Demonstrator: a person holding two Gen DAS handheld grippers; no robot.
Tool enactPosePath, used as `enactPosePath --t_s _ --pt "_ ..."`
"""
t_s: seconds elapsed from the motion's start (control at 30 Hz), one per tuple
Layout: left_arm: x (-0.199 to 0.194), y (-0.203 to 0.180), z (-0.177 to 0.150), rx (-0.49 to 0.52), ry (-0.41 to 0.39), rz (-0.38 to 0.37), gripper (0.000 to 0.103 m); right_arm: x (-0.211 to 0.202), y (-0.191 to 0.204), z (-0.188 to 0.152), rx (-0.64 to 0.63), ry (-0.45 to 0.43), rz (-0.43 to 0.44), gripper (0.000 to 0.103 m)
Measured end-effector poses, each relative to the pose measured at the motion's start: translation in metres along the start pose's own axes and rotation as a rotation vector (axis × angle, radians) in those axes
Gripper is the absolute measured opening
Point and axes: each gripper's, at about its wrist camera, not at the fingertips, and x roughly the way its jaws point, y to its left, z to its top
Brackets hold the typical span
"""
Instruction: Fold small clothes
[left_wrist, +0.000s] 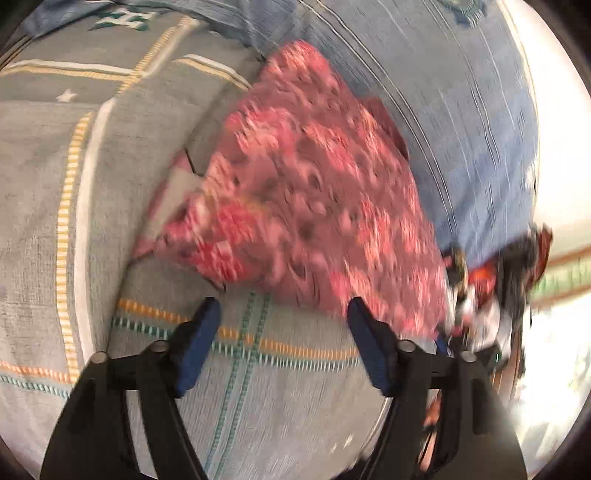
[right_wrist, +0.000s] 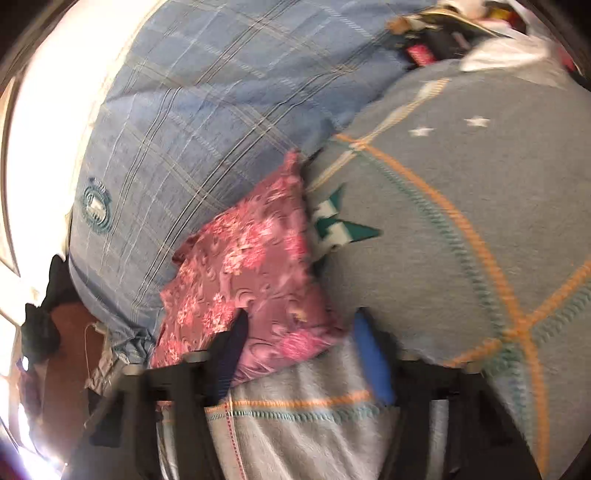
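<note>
A small pink and maroon flowered garment (left_wrist: 306, 192) lies folded on a grey bed cover (left_wrist: 44, 206), against a blue checked pillow (left_wrist: 461, 110). My left gripper (left_wrist: 284, 306) is open and empty, its blue pads just short of the garment's near edge. In the right wrist view the same garment (right_wrist: 247, 266) lies between the pillow (right_wrist: 184, 122) and a raised fold of the grey cover (right_wrist: 461, 240). My right gripper (right_wrist: 303, 325) is open, its left finger (right_wrist: 232, 350) over the garment's near corner. Both views are blurred.
The grey cover has orange and teal stitched lines and white stars. My other gripper (left_wrist: 480, 295) shows at the right edge of the left wrist view. Clutter (right_wrist: 461, 33) lies at the top right, and a brown floor (right_wrist: 66, 354) with dark items lies beside the bed.
</note>
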Motion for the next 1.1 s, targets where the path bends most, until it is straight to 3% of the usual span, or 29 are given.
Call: enactPosePath --t_s 0.07,0.17,0.27,0.33,0.4,0.43,0.47,0.53,0.57,0.6,0.67,0.7,0.77,0.9,0.97,1.03,1.1 --pt "-0.009 0.007 0.008 -0.054 -0.019 -0.033 0.014 -0.011 0.008 0.003 -0.001 -0.055 0.056 0.007" --pt "-0.011 0.016 0.014 -0.105 -0.035 -0.010 0.010 -0.033 0.016 0.005 -0.027 -0.143 0.096 0.007" --pt "-0.007 0.023 0.009 -0.088 -0.027 0.068 0.009 -0.023 -0.002 0.001 0.009 -0.093 0.036 0.006" --pt "-0.011 0.032 0.005 -0.106 -0.027 0.040 0.008 -0.005 -0.014 -0.004 0.024 -0.016 -0.042 0.007" --pt "-0.026 0.035 0.000 -0.100 -0.022 -0.005 0.009 -0.012 -0.019 -0.007 0.044 -0.037 -0.030 0.010" --pt "-0.037 0.033 -0.003 -0.073 -0.029 -0.034 0.009 -0.020 -0.015 -0.006 0.057 -0.059 -0.062 0.016" --pt "-0.044 0.027 -0.006 -0.043 -0.040 -0.057 0.009 -0.030 -0.011 -0.005 0.057 -0.097 -0.088 0.016" --pt "-0.062 0.011 -0.006 0.032 -0.075 -0.089 0.015 -0.044 -0.002 -0.004 0.030 -0.164 -0.088 0.017" --pt "-0.068 0.001 -0.003 0.066 -0.097 -0.086 0.029 -0.049 0.006 -0.002 0.006 -0.190 -0.072 0.018" --pt "-0.073 -0.008 0.000 0.095 -0.118 -0.068 0.050 -0.050 0.014 0.000 -0.017 -0.200 -0.057 0.023" --pt "-0.074 -0.027 0.009 0.144 -0.180 -0.004 0.073 -0.044 0.035 0.005 -0.079 -0.193 -0.026 0.036" --pt "-0.071 -0.037 0.015 0.160 -0.223 0.046 0.077 -0.037 0.045 0.007 -0.119 -0.182 -0.017 0.037" --pt "-0.061 -0.048 0.029 0.173 -0.273 0.132 0.079 -0.023 0.061 0.010 -0.187 -0.167 -0.035 0.037" --pt "-0.019 -0.054 0.056 0.177 -0.204 0.220 0.079 0.014 0.076 0.023 -0.241 -0.147 -0.084 0.037" --pt "0.008 -0.049 0.062 0.181 -0.143 0.273 0.079 0.036 0.077 0.029 -0.289 -0.135 -0.181 0.038" --pt "0.033 -0.036 0.062 0.163 -0.085 0.337 0.078 0.062 0.071 0.031 -0.325 -0.056 -0.289 0.041" --pt "0.041 -0.037 0.054 0.238 -0.143 0.398 0.088 0.071 0.074 0.027 -0.409 -0.069 -0.327 0.041"
